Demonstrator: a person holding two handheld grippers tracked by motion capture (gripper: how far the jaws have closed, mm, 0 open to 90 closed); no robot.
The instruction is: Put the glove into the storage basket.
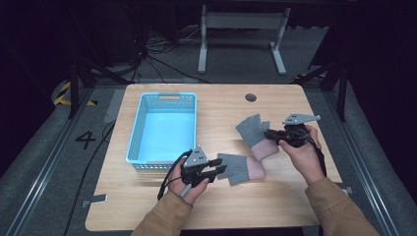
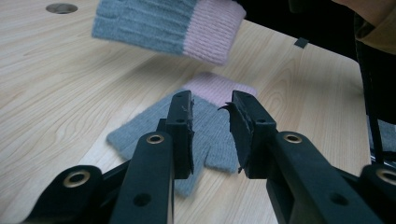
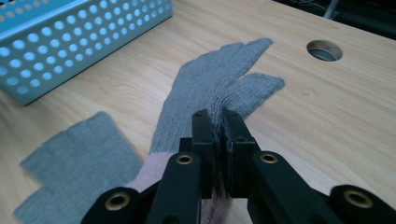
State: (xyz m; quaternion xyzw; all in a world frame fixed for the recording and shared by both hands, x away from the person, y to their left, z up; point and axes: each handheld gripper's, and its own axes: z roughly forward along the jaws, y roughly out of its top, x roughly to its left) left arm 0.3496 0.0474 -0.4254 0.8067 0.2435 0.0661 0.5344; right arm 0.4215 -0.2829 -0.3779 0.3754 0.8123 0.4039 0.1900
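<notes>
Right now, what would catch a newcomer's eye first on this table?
Two grey gloves with pink cuffs: the right claw is shut on one glove, held off the wood right of centre, while the other glove lies flat near the front edge with the open left claw at its fingertips. A light blue perforated basket sits at the left of the wooden table.

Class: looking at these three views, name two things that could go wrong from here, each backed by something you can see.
1. The right gripper pinches only a thin fold of the lifted glove, so it might slip free.
2. The left gripper is open above the flat glove; closing there could bunch it or scrape the table.
</notes>
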